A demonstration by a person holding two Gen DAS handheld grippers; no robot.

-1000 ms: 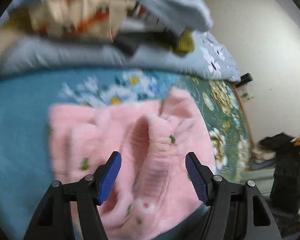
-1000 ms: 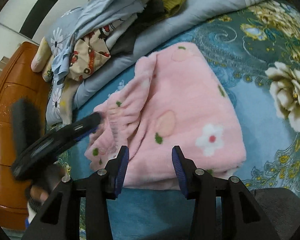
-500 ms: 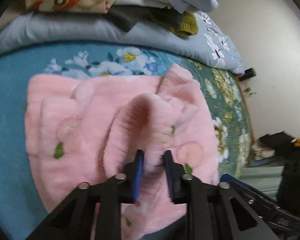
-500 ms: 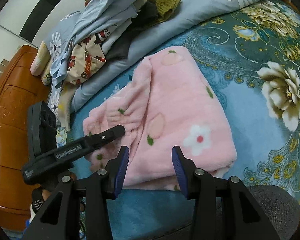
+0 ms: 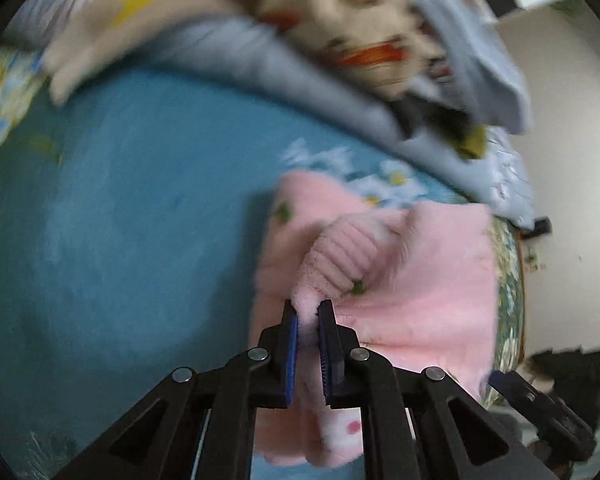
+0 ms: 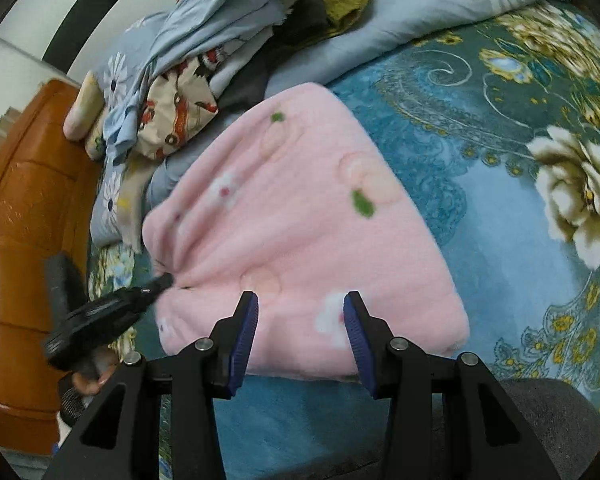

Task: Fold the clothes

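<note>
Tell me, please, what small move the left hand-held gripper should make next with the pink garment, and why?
Probably draw the pinched ribbed cuff sideways across the pink garment and lay it flat. The left hand-held gripper is shut on that cuff, which stands bunched above the folded body, while the right hand-held gripper hangs open at the near edge, holding nothing.

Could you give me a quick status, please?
Left tongs shut on pink garment's ribbed cuff. Right tongs open, empty, over its near edge. Nothing blocking.
</note>
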